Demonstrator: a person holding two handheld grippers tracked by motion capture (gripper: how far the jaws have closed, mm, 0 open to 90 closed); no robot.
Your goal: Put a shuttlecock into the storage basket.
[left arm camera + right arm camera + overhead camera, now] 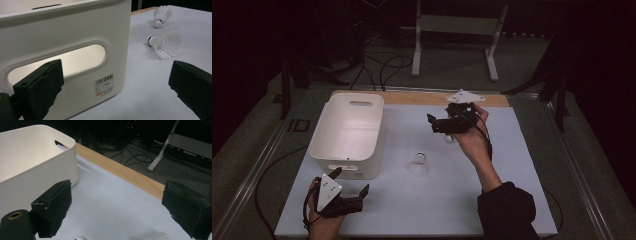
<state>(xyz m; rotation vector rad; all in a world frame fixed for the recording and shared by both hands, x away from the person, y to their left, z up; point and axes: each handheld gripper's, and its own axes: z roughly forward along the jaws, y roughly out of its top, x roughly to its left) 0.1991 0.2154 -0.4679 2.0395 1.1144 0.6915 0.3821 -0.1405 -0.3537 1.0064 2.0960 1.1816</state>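
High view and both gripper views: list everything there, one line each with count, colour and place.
bin: one, white, left half of the table.
shuttlecocks: two, white; one mid-table, one under the right gripper.
table: one, pale sheet, wooden far edge.
metal frame: one, light grey, floor beyond the table.
cables: several, black, floor behind the table.
left gripper: black, open, near the bin's front.
right gripper: black, open, raised over the far shuttlecock.

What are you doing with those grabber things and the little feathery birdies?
A person holds a gripper in each hand over a white table. Two shuttlecocks lie on it, one beside the white bin, the other under the right gripper. Both grippers are open and empty; the left gripper waits near the bin's front.
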